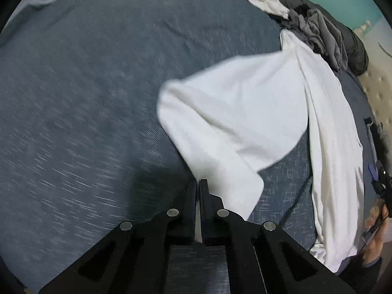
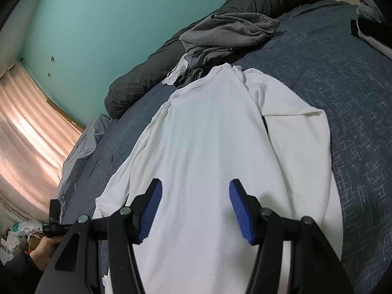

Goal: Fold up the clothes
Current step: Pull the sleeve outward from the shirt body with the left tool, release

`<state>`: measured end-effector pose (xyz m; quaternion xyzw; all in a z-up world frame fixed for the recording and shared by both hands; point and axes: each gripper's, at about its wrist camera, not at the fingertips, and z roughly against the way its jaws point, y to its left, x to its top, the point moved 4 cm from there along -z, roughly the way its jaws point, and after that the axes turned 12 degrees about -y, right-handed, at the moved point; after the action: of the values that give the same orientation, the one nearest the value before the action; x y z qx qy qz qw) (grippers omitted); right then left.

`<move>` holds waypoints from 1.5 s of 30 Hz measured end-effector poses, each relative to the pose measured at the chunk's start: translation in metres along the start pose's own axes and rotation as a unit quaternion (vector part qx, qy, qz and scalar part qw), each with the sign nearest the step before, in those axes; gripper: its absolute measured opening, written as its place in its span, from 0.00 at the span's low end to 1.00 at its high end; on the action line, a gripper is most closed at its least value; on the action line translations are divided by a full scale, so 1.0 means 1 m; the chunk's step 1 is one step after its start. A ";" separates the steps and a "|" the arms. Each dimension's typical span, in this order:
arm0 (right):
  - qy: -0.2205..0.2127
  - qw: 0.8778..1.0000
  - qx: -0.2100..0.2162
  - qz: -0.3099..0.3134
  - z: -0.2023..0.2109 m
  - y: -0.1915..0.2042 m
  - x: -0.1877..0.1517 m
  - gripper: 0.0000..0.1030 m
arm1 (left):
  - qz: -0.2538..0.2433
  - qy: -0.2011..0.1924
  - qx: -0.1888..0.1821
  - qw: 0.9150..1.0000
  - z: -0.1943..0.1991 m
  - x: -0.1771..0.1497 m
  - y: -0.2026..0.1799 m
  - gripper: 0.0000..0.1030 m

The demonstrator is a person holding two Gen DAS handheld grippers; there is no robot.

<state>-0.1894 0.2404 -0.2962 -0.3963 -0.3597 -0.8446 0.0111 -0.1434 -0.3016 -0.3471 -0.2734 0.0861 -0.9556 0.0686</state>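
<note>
We had the white shirt (image 2: 208, 152) spread along the blue bed cover (image 1: 85, 98), its collar end near a heap of grey clothes (image 2: 225, 34) by the green wall (image 2: 110, 24). Our left gripper (image 1: 198, 183) was pinched tight on the shirt's edge, with the cloth lifted and folded over beside it. Our right gripper (image 2: 195, 210) hung over the shirt's lower half with its blue pads (image 2: 152, 210) spread wide, holding nothing.
</note>
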 end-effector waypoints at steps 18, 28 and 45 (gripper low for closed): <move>-0.005 0.997 -0.069 0.015 0.042 -0.033 0.035 0.56 | -0.033 -0.086 0.146 0.985 0.069 0.094 0.101 0.02; 0.044 0.990 -0.135 0.001 0.075 -0.080 0.039 0.56 | 0.027 -0.095 0.149 0.984 0.047 0.110 0.135 0.05; 0.182 0.973 -0.143 -0.024 0.080 -0.092 -0.034 0.44 | -0.038 -0.101 -0.015 0.994 0.058 0.028 -0.011 0.14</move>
<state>-0.1408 0.3494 -0.3403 -0.2252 -0.2369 -0.9451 -0.0003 -0.1372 -0.3037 -0.2818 -0.3725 0.0826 -0.9236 0.0365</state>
